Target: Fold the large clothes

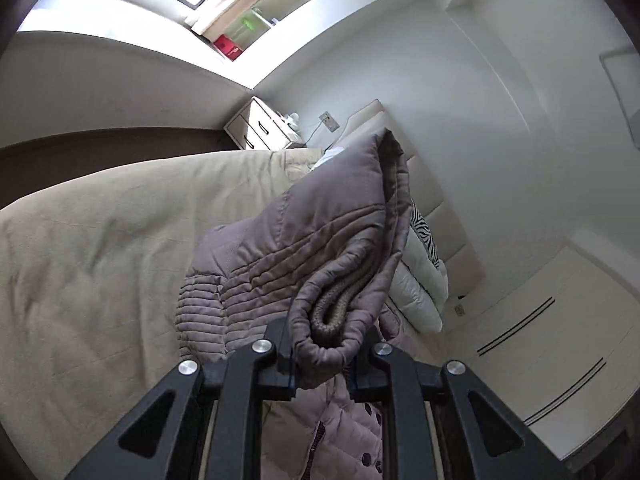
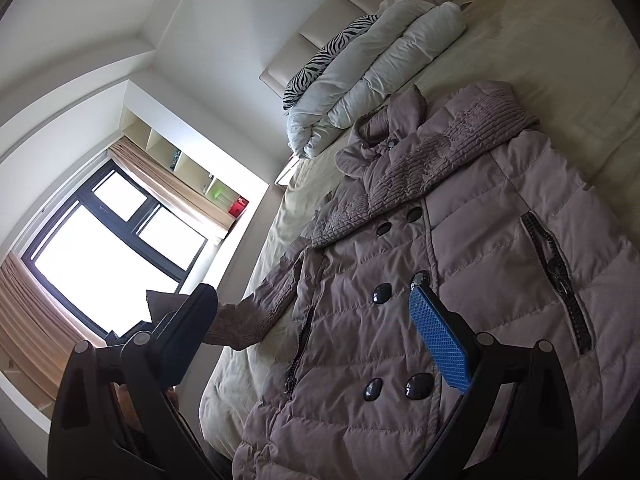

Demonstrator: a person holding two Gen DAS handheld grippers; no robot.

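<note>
Left wrist view is filled by the sleeve cuff [image 1: 328, 320] of a mauve-grey quilted puffer coat [image 1: 304, 240], which is clamped between the closed jaws of the left gripper [image 1: 326, 354] and raised above the beige bedspread [image 1: 100, 248]. A ribbed knit inner cuff is seen curled inside the bunched fabric, and the sleeve's stitched bands are visible beyond it. From the right wrist view, the coat [image 2: 460, 280] is seen laid flat, front up, on the bedspread [image 2: 540, 40], with its collar towards the padded headboard [image 2: 320, 36]. Two rows of dark round buttons [image 2: 382, 292], a black zipped pocket [image 2: 560, 276] and a gathered, pleated collar panel are shown. The right gripper [image 2: 312, 340] is held above the coat with its jaws spread wide, nothing between them. A folded white duvet [image 2: 372, 76] and a zebra-striped pillow [image 2: 324, 60] are placed near the headboard.
</note>
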